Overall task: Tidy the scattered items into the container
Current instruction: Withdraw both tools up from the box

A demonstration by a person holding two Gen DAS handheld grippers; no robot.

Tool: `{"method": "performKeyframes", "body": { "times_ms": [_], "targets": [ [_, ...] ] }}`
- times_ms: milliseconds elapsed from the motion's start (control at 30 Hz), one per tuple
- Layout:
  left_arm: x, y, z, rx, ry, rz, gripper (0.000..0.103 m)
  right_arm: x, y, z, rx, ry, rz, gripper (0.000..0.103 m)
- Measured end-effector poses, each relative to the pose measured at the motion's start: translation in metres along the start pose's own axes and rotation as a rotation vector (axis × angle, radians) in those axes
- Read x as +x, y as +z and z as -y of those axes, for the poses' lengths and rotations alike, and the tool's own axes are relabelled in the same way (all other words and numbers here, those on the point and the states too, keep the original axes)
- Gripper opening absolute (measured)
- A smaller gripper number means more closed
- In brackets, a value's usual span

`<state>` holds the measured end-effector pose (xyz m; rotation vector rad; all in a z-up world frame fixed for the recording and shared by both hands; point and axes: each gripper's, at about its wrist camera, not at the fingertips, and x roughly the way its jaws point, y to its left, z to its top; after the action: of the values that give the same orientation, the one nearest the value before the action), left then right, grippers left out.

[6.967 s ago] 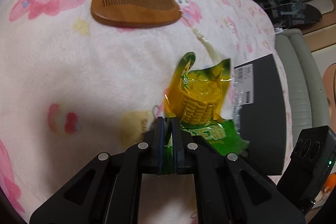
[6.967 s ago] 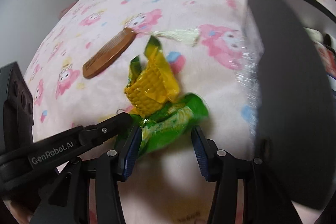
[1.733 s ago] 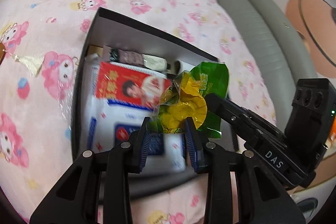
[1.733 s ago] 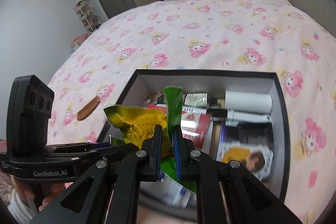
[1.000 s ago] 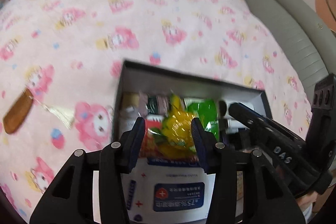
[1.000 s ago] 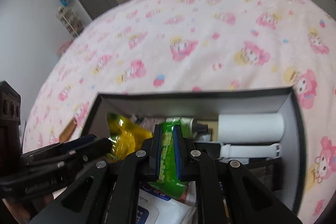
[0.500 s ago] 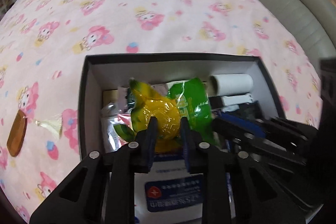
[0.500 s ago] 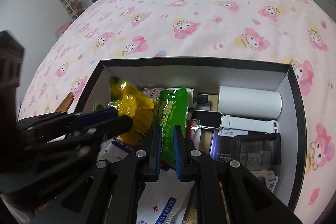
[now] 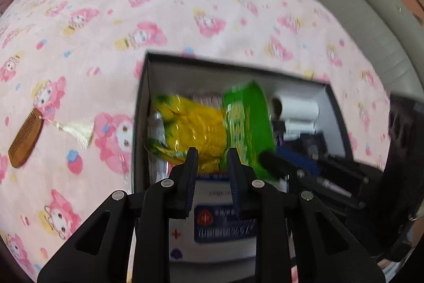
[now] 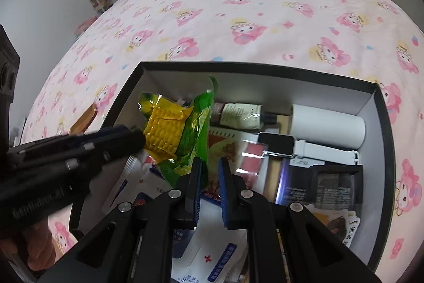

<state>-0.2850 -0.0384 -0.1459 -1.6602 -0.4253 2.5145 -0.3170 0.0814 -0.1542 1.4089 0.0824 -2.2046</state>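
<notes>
Bedding printed with pink cartoon figures spreads ahead of both grippers, bearing a black box directly beneath them. Inside it, the yellow-and-green corn packet is pinched at its yellow end by the left gripper and at its green end by the right gripper. Beyond the right gripper lies a white roll. Left of the left gripper, outside the box, lies a wooden comb.
</notes>
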Motion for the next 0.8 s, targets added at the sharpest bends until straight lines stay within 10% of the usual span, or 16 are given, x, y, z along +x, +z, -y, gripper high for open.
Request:
{"method": "performKeyframes", "body": {
  "times_ms": [433, 700, 800],
  "targets": [
    [0.022, 0.024, -0.009, -0.048, -0.006, 0.008, 0.033, 0.018, 0.011, -0.003, 0.02, -0.075, -0.02, 0.012],
    [-0.042, -0.002, 0.011, 0.031, -0.064, 0.149, 0.032, -0.025, 0.002, -0.021, -0.013, -0.138, 0.063, 0.013],
    [-0.077, -0.02, 0.018, 0.05, -0.065, 0.207, 0.038, -0.057, -0.006, -0.036, -0.015, -0.143, 0.118, 0.028]
  ]
}}
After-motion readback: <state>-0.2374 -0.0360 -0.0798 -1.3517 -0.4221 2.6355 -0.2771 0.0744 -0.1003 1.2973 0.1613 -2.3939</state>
